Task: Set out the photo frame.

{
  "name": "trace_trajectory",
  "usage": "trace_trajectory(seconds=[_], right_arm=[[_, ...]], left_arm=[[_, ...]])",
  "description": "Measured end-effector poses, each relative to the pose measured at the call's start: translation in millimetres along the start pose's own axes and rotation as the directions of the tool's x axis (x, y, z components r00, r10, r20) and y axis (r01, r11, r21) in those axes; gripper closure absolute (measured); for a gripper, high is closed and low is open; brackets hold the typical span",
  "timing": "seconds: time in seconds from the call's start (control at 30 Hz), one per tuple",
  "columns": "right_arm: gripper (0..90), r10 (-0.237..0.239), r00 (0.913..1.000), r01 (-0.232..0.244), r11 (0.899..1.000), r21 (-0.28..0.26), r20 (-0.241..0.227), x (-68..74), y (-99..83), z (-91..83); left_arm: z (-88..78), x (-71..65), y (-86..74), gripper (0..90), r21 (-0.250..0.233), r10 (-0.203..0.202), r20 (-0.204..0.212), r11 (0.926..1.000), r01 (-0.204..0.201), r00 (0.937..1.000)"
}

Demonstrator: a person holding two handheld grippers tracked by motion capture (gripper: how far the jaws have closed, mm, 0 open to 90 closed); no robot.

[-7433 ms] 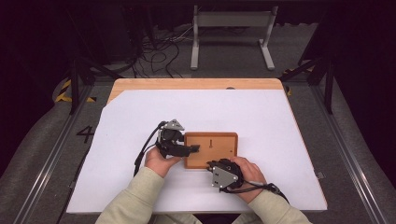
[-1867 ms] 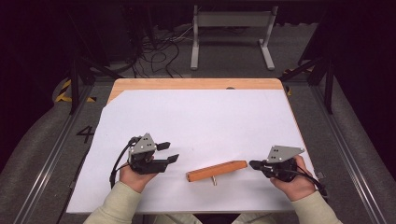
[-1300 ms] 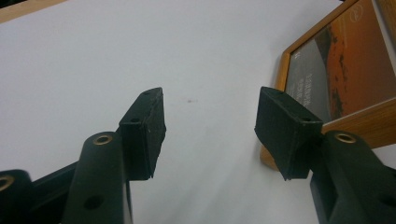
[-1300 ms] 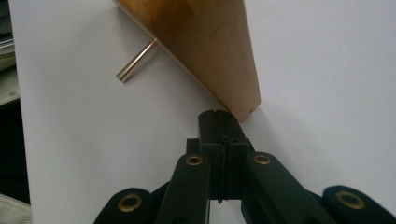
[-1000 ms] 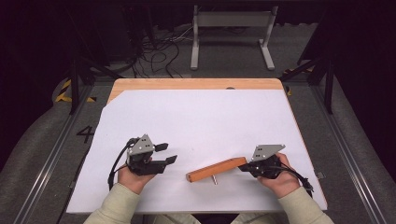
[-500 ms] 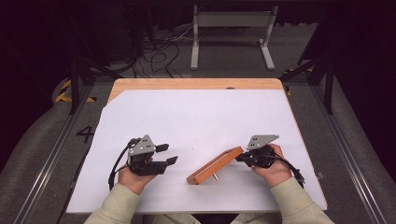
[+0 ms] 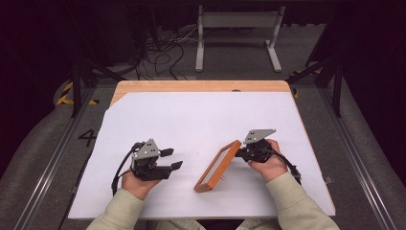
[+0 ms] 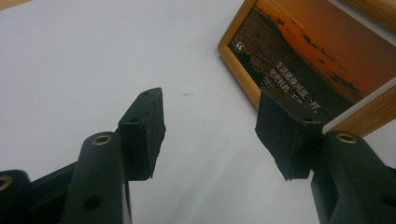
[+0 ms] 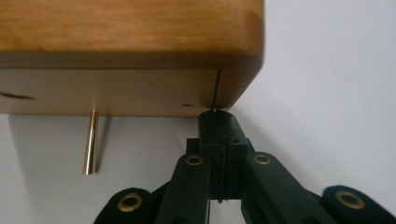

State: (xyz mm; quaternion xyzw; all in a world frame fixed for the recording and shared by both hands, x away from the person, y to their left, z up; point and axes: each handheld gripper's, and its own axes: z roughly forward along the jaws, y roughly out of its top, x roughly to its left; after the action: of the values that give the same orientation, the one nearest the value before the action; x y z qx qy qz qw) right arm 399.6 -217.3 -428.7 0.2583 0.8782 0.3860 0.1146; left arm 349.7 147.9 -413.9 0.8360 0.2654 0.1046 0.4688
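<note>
The white sheet covering the light wooden table [image 7: 201, 86] gives you broad bare room on every side of the work, most of it toward the far edge; the near edge lies just below your hands, so keep any swing away from it. The small wooden picture frame with an orange sunset print [image 7: 218, 165] stands upright near the middle of the sheet, propped on its brass peg [image 9: 91, 142], set aslant with one end toward you. Standing it up looks done; what seems left is squaring it to face you and letting go. Your right gripper [image 7: 245, 153] has its jaws pressed together, tips against the frame's far corner at the back, nudging rather than pinching. Your left gripper [image 7: 170, 159] rests apart from the frame with jaws spread and nothing between them; in the left gripper view the print [image 8: 317, 70] faces it. Push gently: a frame on one thin peg could tip forward.
</note>
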Motion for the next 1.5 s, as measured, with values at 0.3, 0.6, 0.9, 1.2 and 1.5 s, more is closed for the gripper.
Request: trace_trajectory(seconds=[0.3, 0.6, 0.9, 1.2, 1.5], right_arm=[[90.0, 0.007, 0.9999, -0.007, 1.000, 0.000, -0.011, -3.0, 13.2, 12.0], [90.0, 0.011, 0.9995, -0.011, 1.000, -0.010, -0.031, -7.2, 23.0, 22.6], [90.0, -0.015, 0.9991, 0.014, 1.000, -0.015, -0.041, -5.7, 36.6, 34.5], [90.0, -0.017, 0.9987, 0.015, 0.999, -0.028, -0.049, -6.0, 39.6, 38.9], [75.5, 0.038, 0.9982, -0.038, 0.999, 0.003, 0.047, -10.7, 35.3, 10.4]], left_arm=[[1.4, 0.0, -0.7, 42.1, 0.003, -0.002, 0.007, 1.0000, 0.002, 1.0000], [3.6, -0.2, -1.2, 42.0, 0.009, -0.001, 0.010, 1.0000, 0.001, 0.9999], [3.9, 0.2, -1.4, 42.1, 0.012, -0.001, 0.014, 0.9999, 0.001, 0.9999], [3.2, 0.4, -1.5, 42.0, 0.008, -0.001, 0.011, 1.0000, 0.001, 0.9999], [1.2, 1.7, -1.3, 42.0, 0.006, -0.004, 0.008, 1.0000, 0.004, 1.0000]])
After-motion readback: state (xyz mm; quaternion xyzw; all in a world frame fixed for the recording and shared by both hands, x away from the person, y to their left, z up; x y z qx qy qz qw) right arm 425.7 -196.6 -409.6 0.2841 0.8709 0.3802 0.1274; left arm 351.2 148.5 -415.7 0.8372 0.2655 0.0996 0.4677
